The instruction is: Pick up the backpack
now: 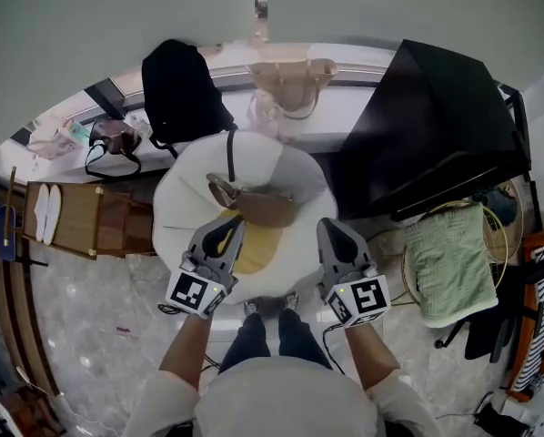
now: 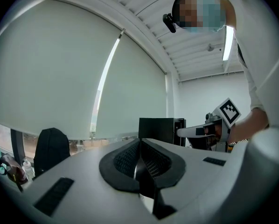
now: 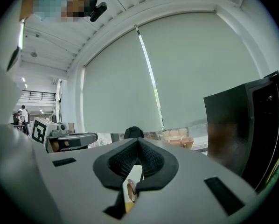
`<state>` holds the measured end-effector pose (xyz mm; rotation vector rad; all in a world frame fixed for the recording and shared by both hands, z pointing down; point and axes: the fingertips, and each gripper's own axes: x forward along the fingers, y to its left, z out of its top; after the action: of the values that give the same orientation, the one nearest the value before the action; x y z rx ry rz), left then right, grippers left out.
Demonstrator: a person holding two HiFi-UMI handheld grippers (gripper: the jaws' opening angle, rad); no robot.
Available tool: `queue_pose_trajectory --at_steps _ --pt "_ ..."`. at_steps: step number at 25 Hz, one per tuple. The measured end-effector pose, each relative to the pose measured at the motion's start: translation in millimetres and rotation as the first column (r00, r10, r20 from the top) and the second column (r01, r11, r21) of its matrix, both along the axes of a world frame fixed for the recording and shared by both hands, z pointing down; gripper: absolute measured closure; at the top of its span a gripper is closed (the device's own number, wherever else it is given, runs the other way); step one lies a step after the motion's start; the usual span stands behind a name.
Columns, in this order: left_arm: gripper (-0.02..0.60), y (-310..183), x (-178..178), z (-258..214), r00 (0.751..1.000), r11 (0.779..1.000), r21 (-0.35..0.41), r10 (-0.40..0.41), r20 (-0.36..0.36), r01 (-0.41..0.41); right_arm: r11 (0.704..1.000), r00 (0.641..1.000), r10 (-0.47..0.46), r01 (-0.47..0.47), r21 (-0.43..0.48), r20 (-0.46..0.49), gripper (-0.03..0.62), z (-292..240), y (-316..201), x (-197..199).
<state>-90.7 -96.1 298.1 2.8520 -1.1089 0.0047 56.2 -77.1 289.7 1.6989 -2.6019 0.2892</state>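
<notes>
Reckoning nothing's actually done yet here, the whole reach and grab is left to do. Biggest thing is the tall black boxy cabinet (image 1: 436, 126) at the far right, then the white round padded seat (image 1: 186, 198) right in front of the person.

The black fabric backpack (image 1: 183, 85) stands upright on the far window ledge, left side, untouched. On the right, what looks like a round basket (image 1: 407, 267) holds a folded green towel (image 1: 445, 262). A beige tote bag (image 1: 295, 85) sits right of the backpack, and a brown leather handbag (image 1: 263, 208) lies on the seat.

The left gripper (image 1: 234, 230) and right gripper (image 1: 329, 228) hover over the seat, jaws pinched together on nothing, well apart from the backpack.
</notes>
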Motion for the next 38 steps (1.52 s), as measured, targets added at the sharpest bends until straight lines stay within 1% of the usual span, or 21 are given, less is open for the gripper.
queue_pose_trajectory --at_steps 4,7,10,13,18,23,26,31,32,35,38 --pt "0.549 -15 7 10 1.000 1.000 -0.010 0.010 -0.023 -0.011 1.000 1.000 0.008 -0.008 -0.016 0.003 0.574 12 -7 -2" --pt "0.549 -24 12 23 1.000 1.000 -0.010 0.016 -0.015 -0.016 1.000 1.000 0.009 -0.009 -0.021 0.002 0.574 24 -11 -1" --pt "0.549 -34 16 40 1.000 0.999 -0.028 0.016 -0.019 -0.017 0.999 1.000 -0.001 0.001 -0.033 0.000 0.574 38 -18 0" --pt "0.549 -45 24 59 1.000 0.999 -0.041 0.020 0.001 -0.020 0.999 1.000 -0.009 0.009 -0.044 0.009 0.574 54 -28 5" --pt "0.549 -62 34 84 1.000 0.999 -0.039 0.026 0.004 -0.026 0.999 1.000 -0.013 0.014 -0.049 0.010 0.574 78 -48 12" --pt "0.549 -71 40 110 1.000 0.999 -0.050 0.006 0.006 -0.005 0.998 1.000 -0.025 0.025 -0.053 0.011 0.574 100 -62 13" --pt "0.549 -73 44 129 1.000 0.998 -0.067 0.007 0.009 -0.006 0.997 0.999 -0.030 0.031 -0.064 0.016 0.574 116 -65 14" --pt "0.549 -71 50 168 0.997 0.995 -0.098 0.041 0.058 -0.035 0.994 0.999 -0.032 0.035 -0.101 0.026 0.574 144 -65 15" --pt "0.549 -70 51 172 0.997 0.994 -0.102 0.044 0.059 -0.038 0.994 0.999 -0.035 0.038 -0.105 0.024 0.574 148 -64 15" --pt "0.549 -75 59 174 0.999 0.994 -0.099 0.042 0.026 -0.040 0.994 0.999 -0.043 0.044 -0.101 0.017 0.574 153 -65 17" --pt "0.549 -81 65 186 0.998 0.995 -0.089 0.052 0.034 -0.049 0.995 0.999 -0.040 0.042 -0.094 0.021 0.574 162 -68 21"
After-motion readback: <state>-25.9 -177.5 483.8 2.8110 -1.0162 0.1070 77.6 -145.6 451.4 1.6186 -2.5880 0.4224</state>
